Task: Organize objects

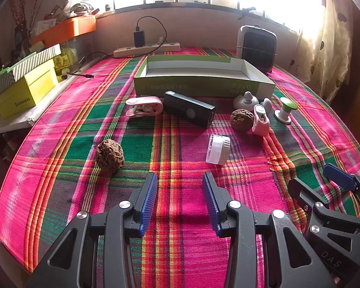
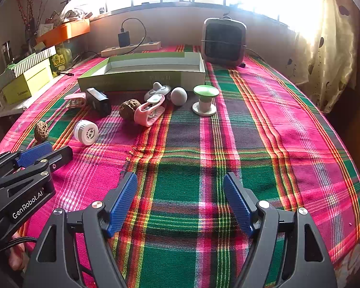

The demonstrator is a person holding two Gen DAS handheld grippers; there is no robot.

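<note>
Green box (image 1: 204,86) sits far ahead of both jaws, empty; clutter lies short of it. Left gripper (image 1: 180,192) and right gripper (image 2: 180,189) both gape, holding nothing. Risk: walnut (image 1: 109,154) ahead-left rolls off when I pinch it.

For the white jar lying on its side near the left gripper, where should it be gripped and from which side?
Grip the white jar across its ribbed round wall, coming down from above with the left gripper. It lies tipped on the cloth with its flat ends facing sideways, so the curved wall is probably the easiest span for open jaws.
</note>
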